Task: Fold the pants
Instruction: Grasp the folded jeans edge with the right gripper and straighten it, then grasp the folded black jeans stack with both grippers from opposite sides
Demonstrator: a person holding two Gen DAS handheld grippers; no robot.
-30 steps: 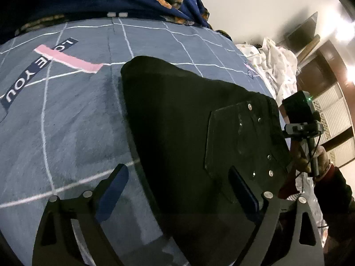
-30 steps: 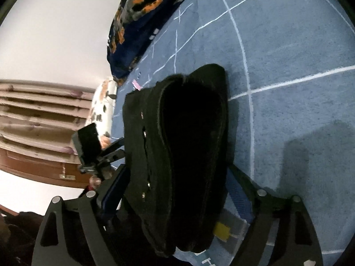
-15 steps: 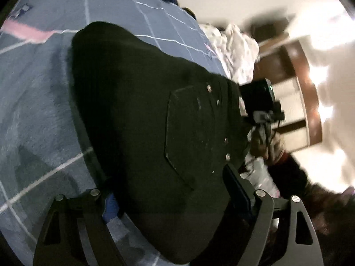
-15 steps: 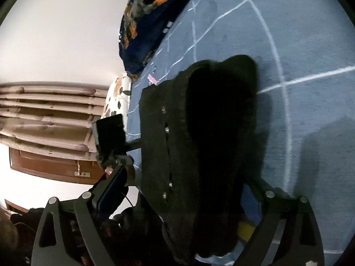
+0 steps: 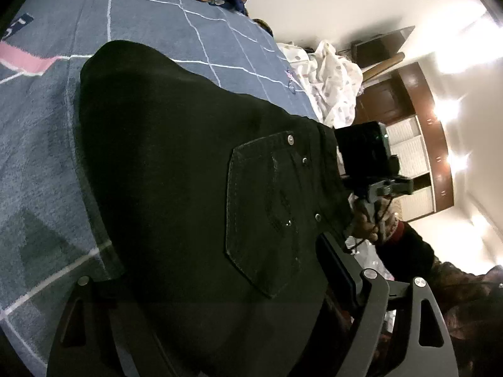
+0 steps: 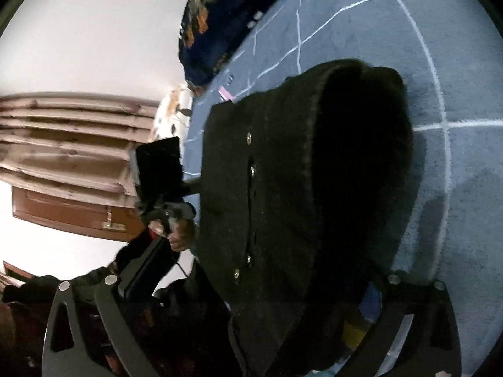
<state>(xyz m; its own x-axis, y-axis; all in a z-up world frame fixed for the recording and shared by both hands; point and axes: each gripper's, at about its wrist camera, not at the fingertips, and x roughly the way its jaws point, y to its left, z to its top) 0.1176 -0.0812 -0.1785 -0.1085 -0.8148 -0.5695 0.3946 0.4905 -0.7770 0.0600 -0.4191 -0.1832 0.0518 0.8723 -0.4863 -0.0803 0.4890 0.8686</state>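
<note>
Left wrist view: your pants (image 5: 176,169) now fill more of the blanket (image 5: 47,144) than before. Left gripper (image 5: 220,282) jaws apart around them; right gripper (image 6: 261,286) jaws opening around them.

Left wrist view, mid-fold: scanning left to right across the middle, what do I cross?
Blue grid blanket → folded black pants → their back pocket → the other hand-held gripper's camera block → wooden cabinet.

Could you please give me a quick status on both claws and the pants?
Left claw astride black denim pants. Right claw opening, pants between its fingers. Pants folded on blue-grey checked bedspread. Nothing in the way.
</note>
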